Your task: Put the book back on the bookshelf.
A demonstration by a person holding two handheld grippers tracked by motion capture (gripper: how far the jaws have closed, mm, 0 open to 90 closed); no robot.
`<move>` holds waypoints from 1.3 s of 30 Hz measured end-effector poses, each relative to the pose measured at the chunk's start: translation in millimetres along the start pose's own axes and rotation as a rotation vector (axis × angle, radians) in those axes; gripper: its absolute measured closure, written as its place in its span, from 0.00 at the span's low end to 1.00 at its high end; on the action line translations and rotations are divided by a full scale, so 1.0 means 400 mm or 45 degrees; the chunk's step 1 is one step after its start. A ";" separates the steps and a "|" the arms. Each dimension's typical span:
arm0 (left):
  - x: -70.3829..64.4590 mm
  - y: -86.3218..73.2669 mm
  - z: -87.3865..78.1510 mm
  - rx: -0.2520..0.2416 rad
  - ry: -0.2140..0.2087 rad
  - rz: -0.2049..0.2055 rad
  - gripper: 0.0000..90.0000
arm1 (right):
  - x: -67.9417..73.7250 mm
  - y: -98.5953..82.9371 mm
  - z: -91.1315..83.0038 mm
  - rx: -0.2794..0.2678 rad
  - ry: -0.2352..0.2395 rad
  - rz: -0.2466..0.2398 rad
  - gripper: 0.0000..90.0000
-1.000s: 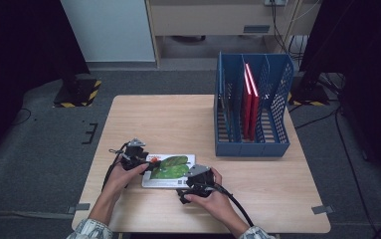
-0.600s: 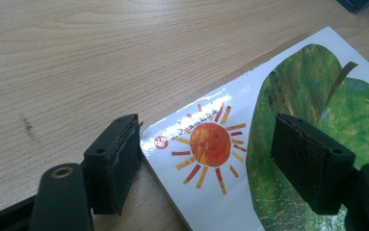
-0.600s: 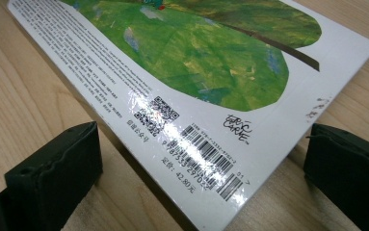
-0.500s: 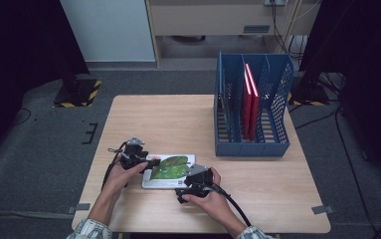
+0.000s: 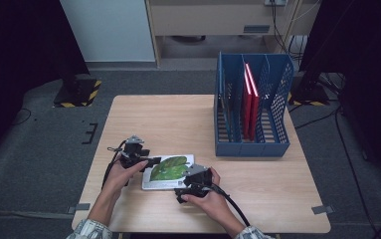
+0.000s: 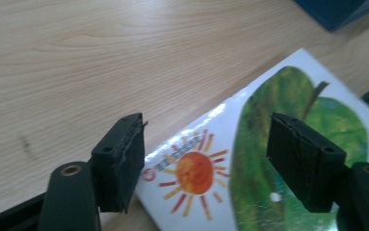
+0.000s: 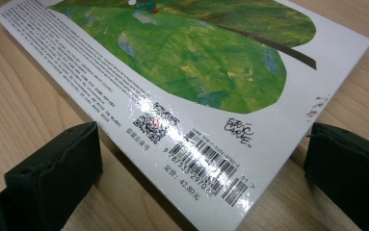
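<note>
my picture book (image 5: 169, 172) lies flat on the worktop (image 5: 178, 119) near the front edge, green leaf cover up. left tongs (image 6: 206, 175) gape wide at its left end, one jaw off the edge over bare wood, the other above the leaf. right tongs (image 7: 201, 173) stand open too, straddling the barcode corner, not pinching. the blue file rack (image 5: 252, 112) with red books (image 5: 250, 102) stands well apart, back right.
</note>
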State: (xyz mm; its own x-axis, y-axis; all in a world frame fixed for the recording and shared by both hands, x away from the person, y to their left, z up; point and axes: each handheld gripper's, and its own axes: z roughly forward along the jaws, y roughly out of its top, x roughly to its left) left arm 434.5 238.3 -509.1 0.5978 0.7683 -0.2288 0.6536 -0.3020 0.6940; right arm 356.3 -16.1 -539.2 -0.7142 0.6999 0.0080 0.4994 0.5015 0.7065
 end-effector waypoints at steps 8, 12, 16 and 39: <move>0.022 -0.023 -0.008 0.050 0.050 -0.019 0.27 | 0.003 -0.005 -0.007 0.007 0.009 -0.005 0.01; 0.022 -0.038 -0.008 0.086 0.029 -0.028 0.27 | 0.006 -0.007 -0.011 0.013 0.013 -0.009 0.01; 0.019 -0.039 -0.004 0.080 0.017 -0.037 0.27 | 0.008 -0.006 -0.012 0.019 0.014 -0.005 0.01; 0.007 -0.017 -0.023 0.039 0.032 -0.075 0.33 | 0.018 -0.004 -0.009 0.024 -0.014 0.009 0.00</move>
State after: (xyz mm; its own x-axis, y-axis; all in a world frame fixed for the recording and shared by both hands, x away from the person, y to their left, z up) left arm 427.5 248.0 -508.1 0.5465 0.7990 -0.2511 0.7013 -0.2726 0.6587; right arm 348.7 -13.6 -537.6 -0.7052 0.7090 0.0051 0.5136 0.5059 0.6930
